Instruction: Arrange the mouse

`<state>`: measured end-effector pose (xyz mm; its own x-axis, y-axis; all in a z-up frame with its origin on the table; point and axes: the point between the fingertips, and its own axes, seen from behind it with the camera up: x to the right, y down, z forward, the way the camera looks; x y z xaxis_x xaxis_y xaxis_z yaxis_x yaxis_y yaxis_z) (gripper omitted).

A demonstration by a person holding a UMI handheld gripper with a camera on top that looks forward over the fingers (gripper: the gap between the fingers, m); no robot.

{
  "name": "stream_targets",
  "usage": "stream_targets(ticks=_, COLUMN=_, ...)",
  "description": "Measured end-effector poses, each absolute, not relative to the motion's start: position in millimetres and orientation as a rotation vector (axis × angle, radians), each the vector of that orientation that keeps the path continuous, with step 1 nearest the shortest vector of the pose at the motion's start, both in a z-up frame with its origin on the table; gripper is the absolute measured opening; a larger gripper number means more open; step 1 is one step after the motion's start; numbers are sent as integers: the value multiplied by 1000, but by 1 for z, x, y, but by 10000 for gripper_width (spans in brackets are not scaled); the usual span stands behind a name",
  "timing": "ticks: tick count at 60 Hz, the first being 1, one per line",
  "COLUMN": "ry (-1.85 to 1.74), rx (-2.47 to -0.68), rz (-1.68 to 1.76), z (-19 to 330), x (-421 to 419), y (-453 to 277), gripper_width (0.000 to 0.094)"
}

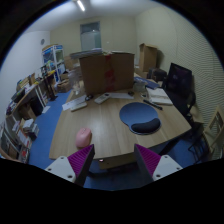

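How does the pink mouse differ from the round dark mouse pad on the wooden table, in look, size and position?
The pink mouse is small, rounded and raised; the mouse pad is much wider, flat and dark blue.
The mouse lies just ahead of the left finger of the open gripper; the pad lies farther off, beyond the right finger.
The mouse sits near the table's front edge; the pad is nearer its middle.
Both rest on the wooden table, apart from each other.

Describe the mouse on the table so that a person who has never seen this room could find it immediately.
Start at the wooden table with the cardboard box at its far side. At the near edge, just beyond the open gripper, left of the dark round mouse pad, lies the mouse. It is the only small, rounded pink thing there.
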<state>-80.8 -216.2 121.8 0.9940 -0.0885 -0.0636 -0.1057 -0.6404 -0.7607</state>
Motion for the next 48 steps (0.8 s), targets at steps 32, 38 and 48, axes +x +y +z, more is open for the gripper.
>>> stream_targets(ticks=32, ry=74, rx=-2261, rz=218, z=40, x=-188, y=-175, gripper_width=815)
stream_targets(ticks=38, ry=30, rx=-2230, rz=161, z=20, x=-205, y=-146, gripper_width=813)
stream_targets(ticks=48, ry=40, rx=-2225, rz=101, z=-11, x=-215, y=-108, gripper_width=828)
